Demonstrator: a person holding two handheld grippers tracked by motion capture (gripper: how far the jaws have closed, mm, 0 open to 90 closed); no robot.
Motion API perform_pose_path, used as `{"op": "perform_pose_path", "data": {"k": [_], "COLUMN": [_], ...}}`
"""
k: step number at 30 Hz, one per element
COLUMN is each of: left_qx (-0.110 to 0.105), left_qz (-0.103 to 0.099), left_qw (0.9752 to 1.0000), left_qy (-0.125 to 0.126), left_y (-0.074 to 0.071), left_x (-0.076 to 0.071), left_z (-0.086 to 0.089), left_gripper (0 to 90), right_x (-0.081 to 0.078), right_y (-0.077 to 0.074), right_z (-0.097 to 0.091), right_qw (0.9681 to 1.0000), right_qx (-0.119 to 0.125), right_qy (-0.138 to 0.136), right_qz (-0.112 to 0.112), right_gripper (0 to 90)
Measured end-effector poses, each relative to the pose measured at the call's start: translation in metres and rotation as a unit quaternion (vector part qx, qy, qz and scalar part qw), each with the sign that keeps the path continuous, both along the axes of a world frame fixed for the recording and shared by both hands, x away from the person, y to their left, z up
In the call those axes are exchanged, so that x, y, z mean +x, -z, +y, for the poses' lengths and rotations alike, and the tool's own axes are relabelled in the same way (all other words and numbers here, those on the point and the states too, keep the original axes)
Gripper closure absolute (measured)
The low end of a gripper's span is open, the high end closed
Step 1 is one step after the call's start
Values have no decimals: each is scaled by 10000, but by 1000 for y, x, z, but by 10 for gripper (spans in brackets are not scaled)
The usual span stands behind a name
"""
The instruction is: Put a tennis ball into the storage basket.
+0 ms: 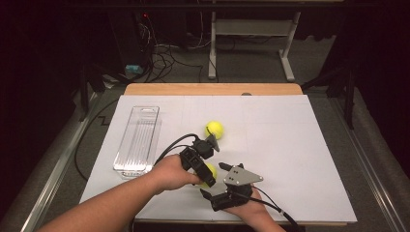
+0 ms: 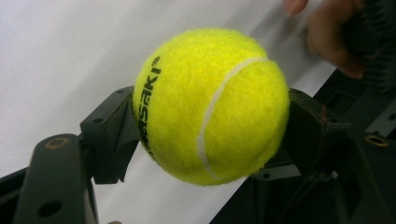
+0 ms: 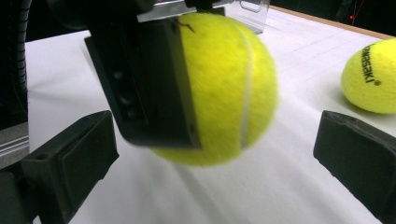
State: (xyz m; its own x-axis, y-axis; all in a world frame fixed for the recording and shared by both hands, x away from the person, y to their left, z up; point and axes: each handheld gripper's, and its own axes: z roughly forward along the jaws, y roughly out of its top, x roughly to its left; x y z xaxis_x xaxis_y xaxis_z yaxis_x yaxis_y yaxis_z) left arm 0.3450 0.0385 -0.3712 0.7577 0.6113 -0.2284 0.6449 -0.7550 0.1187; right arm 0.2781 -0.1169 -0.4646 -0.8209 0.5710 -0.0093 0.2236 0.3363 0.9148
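Holding one tennis ball (image 2: 210, 105) in the left gripper (image 1: 203, 169): fingers (image 2: 109, 135) clamped on both sides of it, ball lifted clear of the surface (image 1: 290, 145) in the left gripper view. From the high view I see it near the front edge, roughly centre, mostly hidden under my left hand (image 1: 171, 174).

Right gripper (image 1: 220, 186) sits just beside it, closer to the front edge. Its fingers (image 3: 70, 163) stand wide apart, flanking the held ball without touching; nothing gripped.

Second ball (image 1: 214, 129) rests on the white sheet farther back, well apart from both grippers. In the right gripper view it lies beyond the right finger.

Clear tray (image 1: 138, 140) lies lengthwise at the left side, near the sheet's left edge, apart from the grippers.

Open room: the whole right half of the sheet, plus the back strip up to the wooden edge (image 1: 212, 89). Gap between the held ball and the right gripper's fingers looks tight, though I can't judge it well from the high view.
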Motion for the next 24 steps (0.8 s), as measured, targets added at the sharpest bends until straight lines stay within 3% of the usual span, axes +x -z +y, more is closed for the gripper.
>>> {"op": "perform_pose_path", "data": {"k": [8, 14, 24], "left_qx": [28, 165, 254], "left_qz": [-105, -126, -154], "left_qw": [9997, 9996, 9986], "left_qy": [-221, -216, -444], "left_y": [-6, -12, -13], "left_x": [3, 7, 14], "left_z": [12, 21, 36], "left_gripper": [270, 270, 270], "right_x": [0, 6, 10], "right_y": [-1, 0, 2], "right_z": [-22, -47, -91], "right_qw": [9996, 9984, 9938], "right_qx": [-128, -224, -329], "right_qy": [232, 514, 1059], "right_qz": [-6, -73, -77], "right_gripper": [0, 0, 0]}}
